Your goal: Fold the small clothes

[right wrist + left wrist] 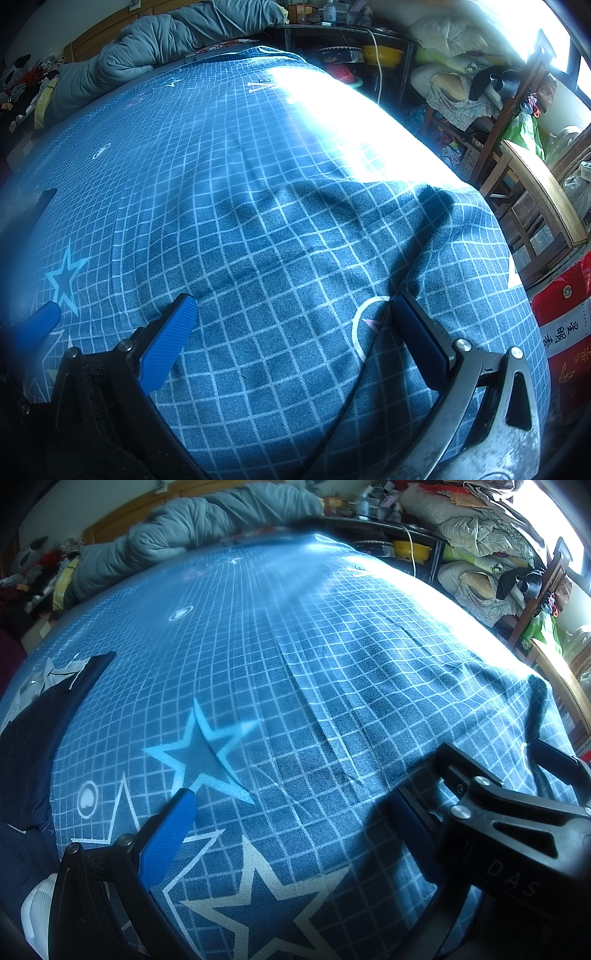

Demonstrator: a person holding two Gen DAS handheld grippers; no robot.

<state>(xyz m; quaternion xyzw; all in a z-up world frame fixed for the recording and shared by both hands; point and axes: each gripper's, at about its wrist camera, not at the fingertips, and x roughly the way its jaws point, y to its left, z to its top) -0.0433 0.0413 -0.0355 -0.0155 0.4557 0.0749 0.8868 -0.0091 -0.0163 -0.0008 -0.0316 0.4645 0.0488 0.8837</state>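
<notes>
Spread wide, both pairs of blue-padded jaws, holding nothing: left gripper low over a large white-edged star printed on the bedsheet, right gripper just above the sheet near a printed white ring. Visible also in the left wrist view, part of the right gripper's black frame, close at the right and apart from the left fingers. At the near left edge of that view, a dark navy garment lying flat on the sheet, with a pale grey piece touching its far end; something white just below it at the frame edge, too cropped to name. Blue grid-patterned sheet rumpled into soft folds ahead of both grippers, a light-blue star creased down its middle. Farther on, a strong patch of sunlight washing out the sheet's right side. At the far end of the bed, a bunched grey-blue quilt against a wooden headboard. Right of the bed, a wooden chair, a red printed sack, stacked bedding, and a dark shelf holding a yellow bowl and what looks like a round tin.
</notes>
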